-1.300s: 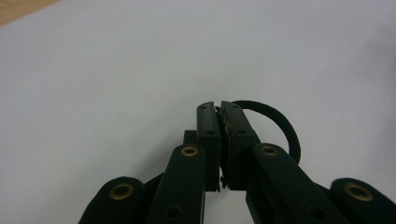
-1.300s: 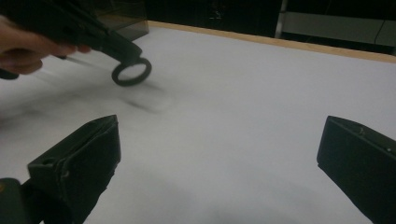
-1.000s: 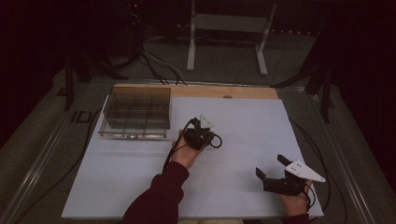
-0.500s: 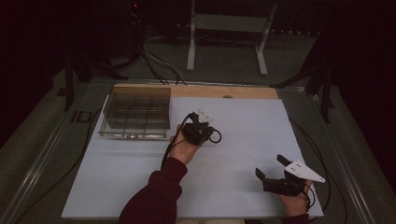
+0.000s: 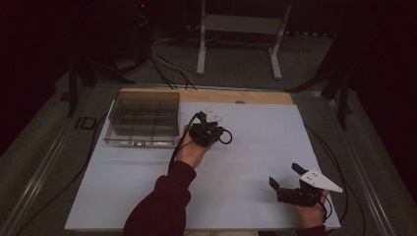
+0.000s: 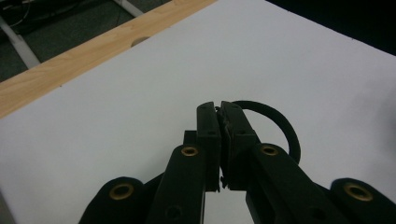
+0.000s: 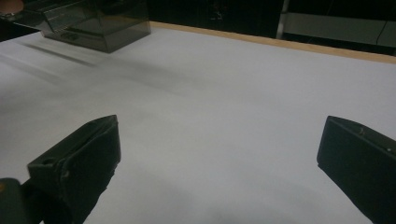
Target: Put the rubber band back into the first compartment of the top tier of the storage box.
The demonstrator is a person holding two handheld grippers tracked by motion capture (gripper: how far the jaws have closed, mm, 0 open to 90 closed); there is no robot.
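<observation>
I see a thin black ring (image 6: 287, 126), seemingly rubber or soft plastic, pinched at one edge between the closed jaws of the left gripper (image 6: 219, 109). Most of its loop sticks out free to one side of the jaw tips, above the white tabletop; I cannot tell whether it touches the surface. From the high view the ring (image 5: 230, 139) sits near the middle of the table, just right of a clear, smoke-tinted plastic box (image 5: 147, 96). That box stands upright at the far left of the table, lid off, split by dividers into a grid of compartments. I cannot make out anything inside them from here.
</observation>
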